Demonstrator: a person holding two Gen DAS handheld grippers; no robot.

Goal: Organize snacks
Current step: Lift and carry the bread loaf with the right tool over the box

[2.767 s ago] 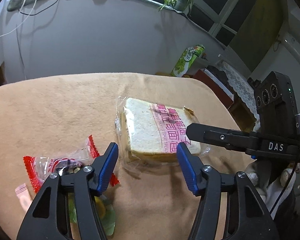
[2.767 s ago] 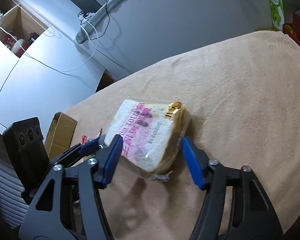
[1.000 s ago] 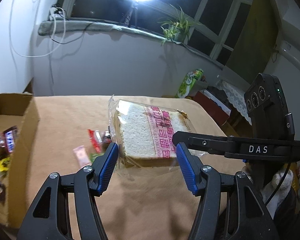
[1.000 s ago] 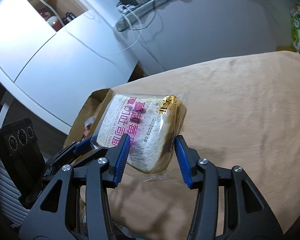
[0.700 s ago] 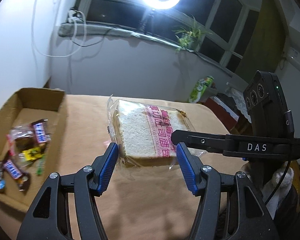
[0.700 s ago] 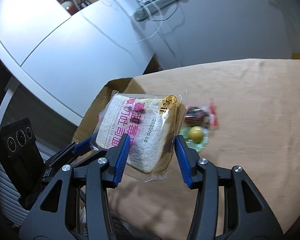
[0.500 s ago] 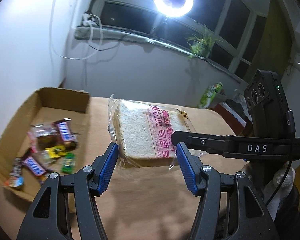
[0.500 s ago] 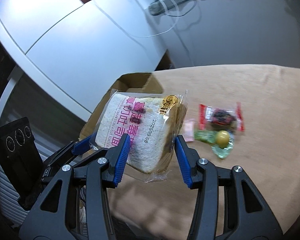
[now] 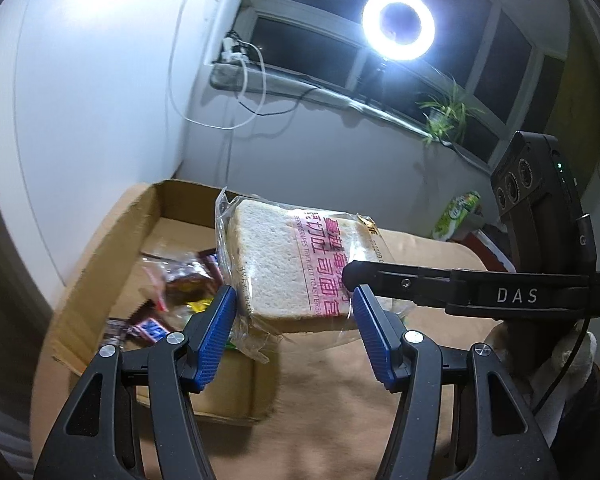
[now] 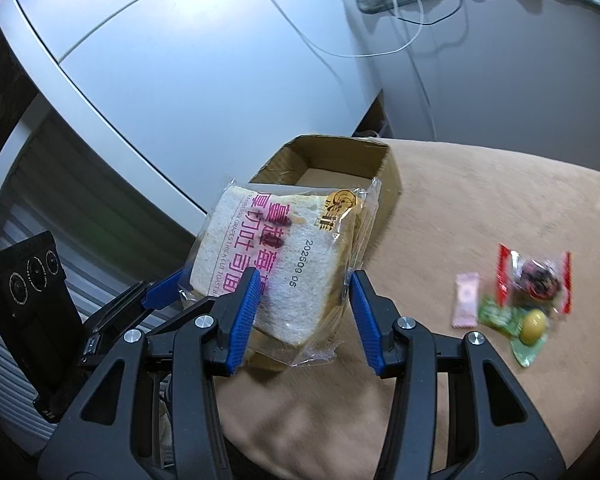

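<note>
A clear bag of sliced toast bread with pink print hangs in the air at the near edge of an open cardboard box. My left gripper and my right gripper are both shut on the bag, each on a different side. The box holds several wrapped snacks. Loose on the table lie a red-edged packet, a pink candy and a green packet.
The table has a tan cloth. White cabinets stand behind the box. A ring light, cables, a potted plant and a green bag are beyond the table.
Both grippers closed on the bread bag, lifted it off the cloth and carried it left. It now hangs at the box edge, and the loose sweets lie off to the right.
</note>
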